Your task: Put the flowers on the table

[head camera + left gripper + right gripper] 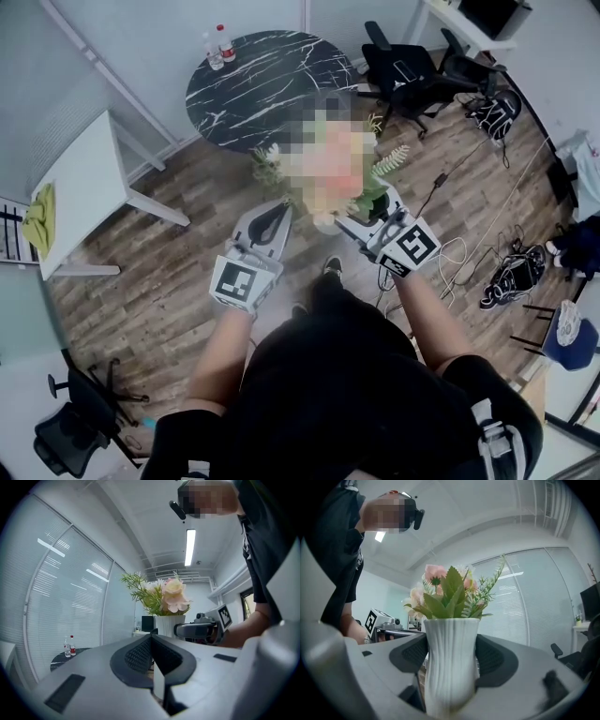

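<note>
**Flowers held over the floor, short of the desk**

The right gripper view shows the right gripper (452,660) clamped on a white ribbed vase (451,639) holding pink flowers (440,581) and green sprigs. The left gripper (151,654), jaws pressed together, sits just beside it. The head view adds the round black marble desk (272,89) beyond, carrying two bottles (218,47).

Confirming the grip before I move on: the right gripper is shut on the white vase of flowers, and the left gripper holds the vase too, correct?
Not quite. The right gripper is shut on the white vase, but the left gripper does not hold it: the left gripper view shows its jaws together on nothing, the vase beyond them.
</note>
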`<state>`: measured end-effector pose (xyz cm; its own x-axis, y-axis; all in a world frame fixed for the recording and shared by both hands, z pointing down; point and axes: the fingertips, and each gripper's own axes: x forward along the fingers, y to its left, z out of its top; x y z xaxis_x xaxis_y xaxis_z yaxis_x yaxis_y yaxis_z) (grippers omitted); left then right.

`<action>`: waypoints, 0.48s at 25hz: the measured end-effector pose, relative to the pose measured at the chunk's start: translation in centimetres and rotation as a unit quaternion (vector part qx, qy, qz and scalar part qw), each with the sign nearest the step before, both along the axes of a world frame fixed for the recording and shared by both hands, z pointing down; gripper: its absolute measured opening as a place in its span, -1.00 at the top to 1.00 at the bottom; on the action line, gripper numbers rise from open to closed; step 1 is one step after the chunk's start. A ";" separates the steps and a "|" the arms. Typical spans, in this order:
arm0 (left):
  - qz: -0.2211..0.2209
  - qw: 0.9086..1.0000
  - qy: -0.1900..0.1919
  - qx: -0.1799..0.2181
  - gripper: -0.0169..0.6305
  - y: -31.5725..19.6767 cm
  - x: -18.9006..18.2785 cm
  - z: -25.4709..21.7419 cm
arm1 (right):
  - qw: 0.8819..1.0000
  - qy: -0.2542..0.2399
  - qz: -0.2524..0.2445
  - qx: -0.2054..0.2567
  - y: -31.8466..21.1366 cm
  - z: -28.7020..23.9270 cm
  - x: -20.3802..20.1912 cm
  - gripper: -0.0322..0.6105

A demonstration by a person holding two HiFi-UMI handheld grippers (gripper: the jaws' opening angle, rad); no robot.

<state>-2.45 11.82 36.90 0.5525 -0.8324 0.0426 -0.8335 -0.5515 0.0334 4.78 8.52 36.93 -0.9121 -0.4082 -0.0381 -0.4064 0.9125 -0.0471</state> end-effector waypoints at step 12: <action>-0.021 1.000 -0.006 -0.005 0.91 -8.6 2.0 0.1 | 1.000 -0.004 -0.021 -0.005 -8.9 0.4 1.8 -0.12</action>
<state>-0.40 3.23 37.04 0.5161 -0.8546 0.0573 -0.8565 -0.5153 0.0278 6.59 -0.40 37.37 -0.9284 -0.3692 -0.0420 -0.3665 0.9285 -0.0594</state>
